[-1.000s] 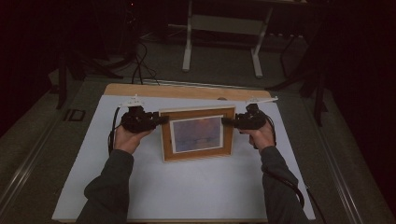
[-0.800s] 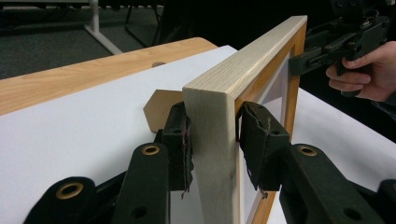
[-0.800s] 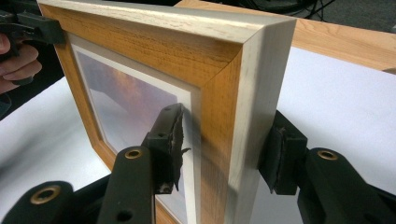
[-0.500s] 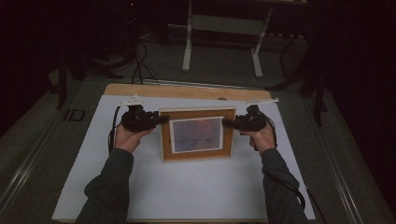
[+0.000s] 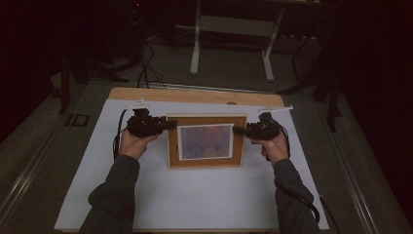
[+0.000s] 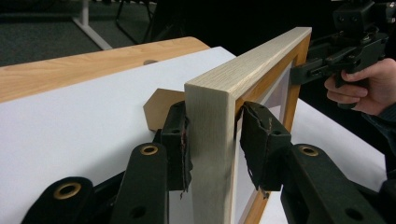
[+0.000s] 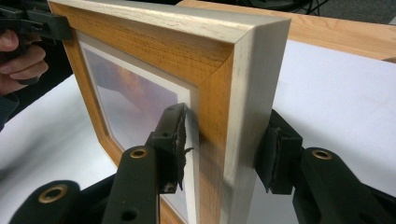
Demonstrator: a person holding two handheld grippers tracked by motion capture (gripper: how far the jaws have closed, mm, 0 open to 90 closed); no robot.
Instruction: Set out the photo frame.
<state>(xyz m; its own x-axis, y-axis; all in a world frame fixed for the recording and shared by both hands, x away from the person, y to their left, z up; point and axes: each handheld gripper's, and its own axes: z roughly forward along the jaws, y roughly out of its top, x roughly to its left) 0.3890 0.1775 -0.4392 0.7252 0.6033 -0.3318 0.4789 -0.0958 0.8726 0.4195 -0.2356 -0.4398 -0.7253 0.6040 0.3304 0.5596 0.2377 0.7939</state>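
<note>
A wooden picture frame (image 5: 204, 161) with a pale sunset print is in the middle of the white sheet, held at both short sides. My left gripper (image 5: 170, 125) is shut on its left edge, and in the left gripper view the pads (image 6: 180, 144) pinch the frame's pale side (image 6: 252, 65). My right gripper (image 5: 237, 129) is shut on the right edge. Its jaws have just been closing with the frame (image 7: 154, 46) between them, and both pads (image 7: 175, 140) press front and back. Each gripper view shows the other gripper far off: the right gripper (image 6: 322, 65) and the left gripper (image 7: 42, 25).
A white sheet (image 5: 195, 200) covers the table, with a bare wooden strip (image 5: 195, 95) along the far edge. A brown tag-shaped piece (image 6: 156, 107) sticks out behind the frame. White stand legs (image 5: 195, 58) and cables lie on the dark floor beyond.
The frame's top edge, slanted a second ago, now sits level. The right hand has shifted slightly toward the near side. The left hand has stayed put.
</note>
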